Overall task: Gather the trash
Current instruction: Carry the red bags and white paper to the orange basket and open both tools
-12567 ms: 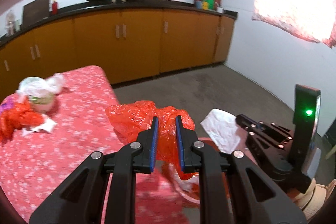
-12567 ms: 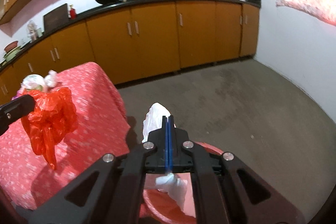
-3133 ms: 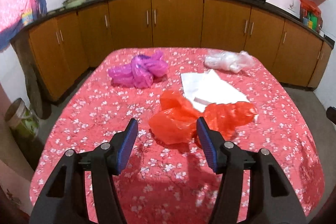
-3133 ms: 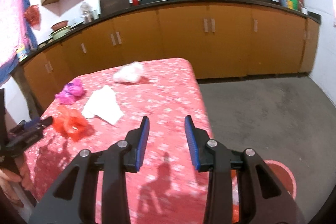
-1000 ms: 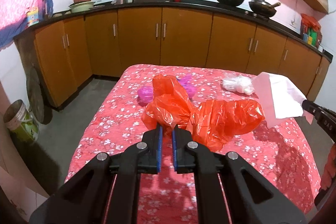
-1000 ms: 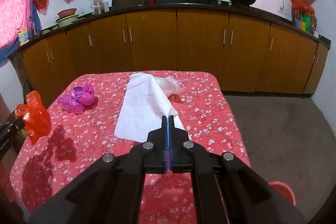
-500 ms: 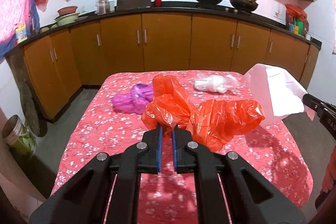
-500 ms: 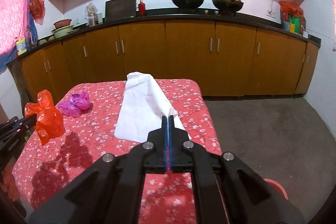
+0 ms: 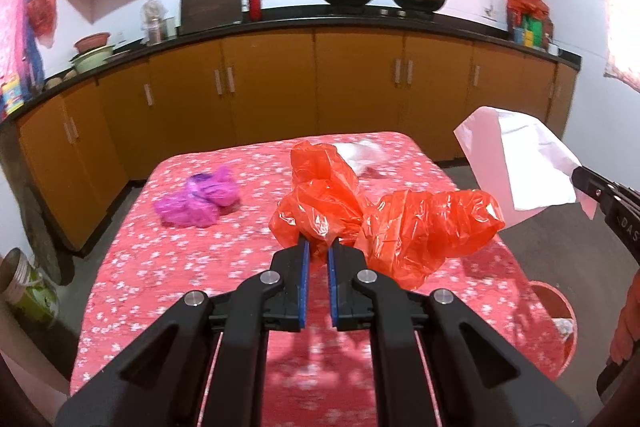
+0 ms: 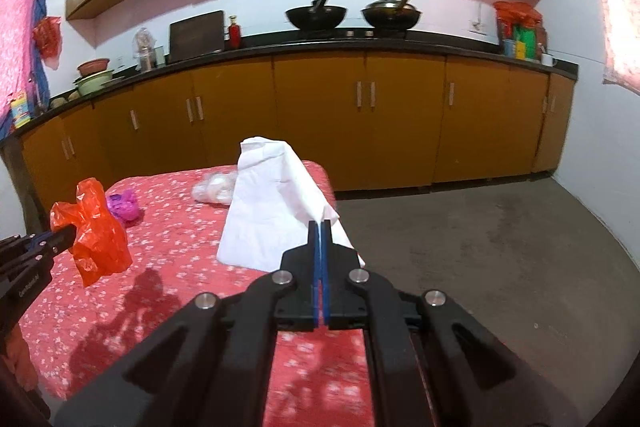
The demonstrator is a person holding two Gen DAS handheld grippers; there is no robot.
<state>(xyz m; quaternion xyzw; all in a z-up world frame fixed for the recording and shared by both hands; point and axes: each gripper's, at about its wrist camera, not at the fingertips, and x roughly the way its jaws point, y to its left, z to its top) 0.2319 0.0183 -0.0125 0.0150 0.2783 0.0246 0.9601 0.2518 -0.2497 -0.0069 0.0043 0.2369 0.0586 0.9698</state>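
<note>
Both grippers lifted over the red table, each clamped on a piece of trash.

The left gripper (image 9: 317, 251) pinches a crumpled orange plastic bag (image 9: 384, 223) above the floral tablecloth (image 9: 168, 267); the right gripper (image 10: 321, 231) is closed on a white paper sheet (image 10: 272, 211) (held up near the table's right edge). A purple bag (image 9: 200, 197) and a clear bag (image 10: 214, 189) lie on the cloth, and a red bin (image 9: 558, 311) stands on the floor beside the table.
</note>
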